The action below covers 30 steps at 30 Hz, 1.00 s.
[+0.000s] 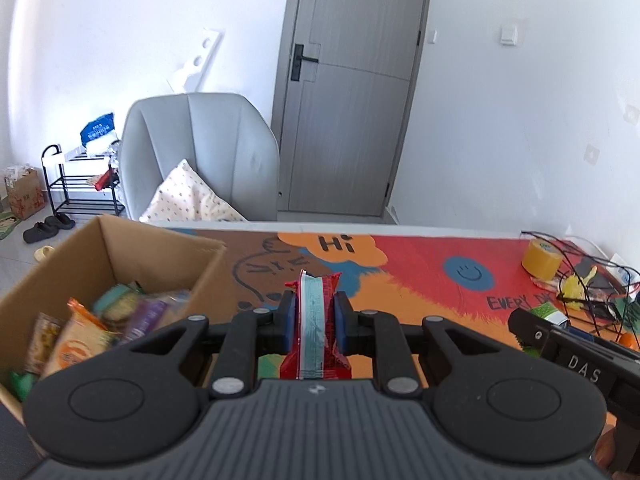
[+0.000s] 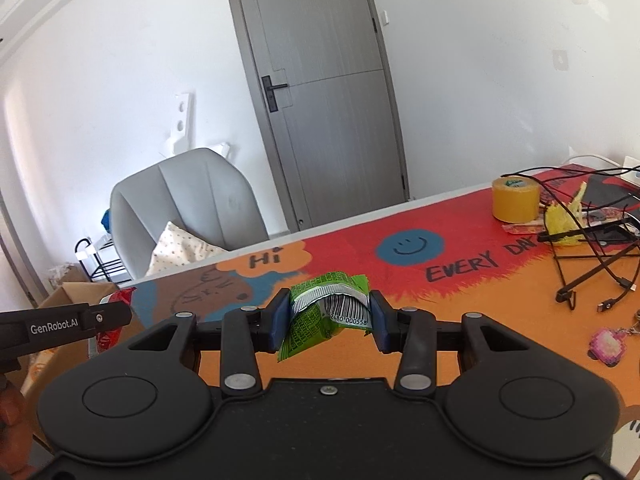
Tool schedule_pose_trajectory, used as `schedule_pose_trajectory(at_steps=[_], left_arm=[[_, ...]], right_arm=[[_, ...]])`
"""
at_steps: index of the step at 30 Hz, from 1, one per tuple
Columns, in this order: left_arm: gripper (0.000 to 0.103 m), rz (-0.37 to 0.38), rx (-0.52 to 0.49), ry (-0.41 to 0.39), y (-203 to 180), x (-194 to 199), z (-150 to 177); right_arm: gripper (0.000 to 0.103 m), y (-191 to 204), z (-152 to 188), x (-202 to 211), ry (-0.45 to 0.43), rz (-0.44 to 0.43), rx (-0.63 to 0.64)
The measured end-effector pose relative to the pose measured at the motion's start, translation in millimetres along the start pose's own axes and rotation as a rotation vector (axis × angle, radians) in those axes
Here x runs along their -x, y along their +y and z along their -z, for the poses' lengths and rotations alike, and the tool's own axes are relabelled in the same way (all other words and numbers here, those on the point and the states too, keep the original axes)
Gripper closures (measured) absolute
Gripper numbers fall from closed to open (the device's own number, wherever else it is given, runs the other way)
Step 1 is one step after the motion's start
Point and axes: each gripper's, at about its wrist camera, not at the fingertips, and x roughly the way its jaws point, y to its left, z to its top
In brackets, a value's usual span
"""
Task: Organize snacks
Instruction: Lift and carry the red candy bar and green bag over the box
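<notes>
My left gripper (image 1: 315, 312) is shut on a red snack packet (image 1: 316, 332) with a pale blue strip, held upright on its edge above the colourful table mat (image 1: 420, 276). To its left stands an open cardboard box (image 1: 160, 248) with several snack packets (image 1: 80, 340) inside. My right gripper (image 2: 330, 314) is shut on a crumpled green snack packet (image 2: 320, 320) with a barcode, also lifted over the mat (image 2: 440, 300). In the right wrist view the left gripper's side (image 2: 64, 326) and the red packet (image 2: 124, 295) show at the left, near the box (image 2: 68, 296).
A yellow tape roll (image 2: 515, 199), a yellow crumpled thing (image 2: 564, 220) and tangled black cables (image 2: 592, 264) crowd the table's right end. A pink pixel keychain (image 2: 608, 346) lies near the right edge. Behind the table stand a grey armchair (image 1: 200, 160) and a door (image 1: 348, 92).
</notes>
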Motion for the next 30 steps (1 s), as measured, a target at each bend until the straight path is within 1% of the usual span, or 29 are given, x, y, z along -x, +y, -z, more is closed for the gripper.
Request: schedule_pose_trajectory(at_steps=[3, 5, 8, 13, 19, 30], left_arm=[[0.084, -0.003, 0.004, -0.008, 8.3, 8.5, -5.2], [0.084, -0.015, 0.003, -0.014, 13.7, 13.9, -9.5], [0.084, -0.042, -0.007, -0.028, 22.1, 20.4, -14.9], [0.084, -0.073, 0.012, -0.043, 41.7, 24.6, -20.2], [0.084, -0.105, 0.040, -0.058, 70.6, 29.9, -24.0], [0.084, -0.193, 0.097, -0.066, 131.5, 31.3, -35.6]], right_arm=[[0.061, 11.6, -2.5, 3.1, -0.007, -0.028, 0.003], [0.061, 17.0, -5.3, 5.6, -0.006, -0.066, -0.016], [0.061, 31.6, -7.6, 8.8, -0.020, -0.078, 0.013], [0.061, 51.2, -9.4, 7.2, -0.023, -0.107, 0.038], [0.061, 78.0, -11.2, 3.6, -0.022, -0.139, 0.085], [0.061, 128.4, -11.9, -7.3, -0.009, -0.217, 0.148]])
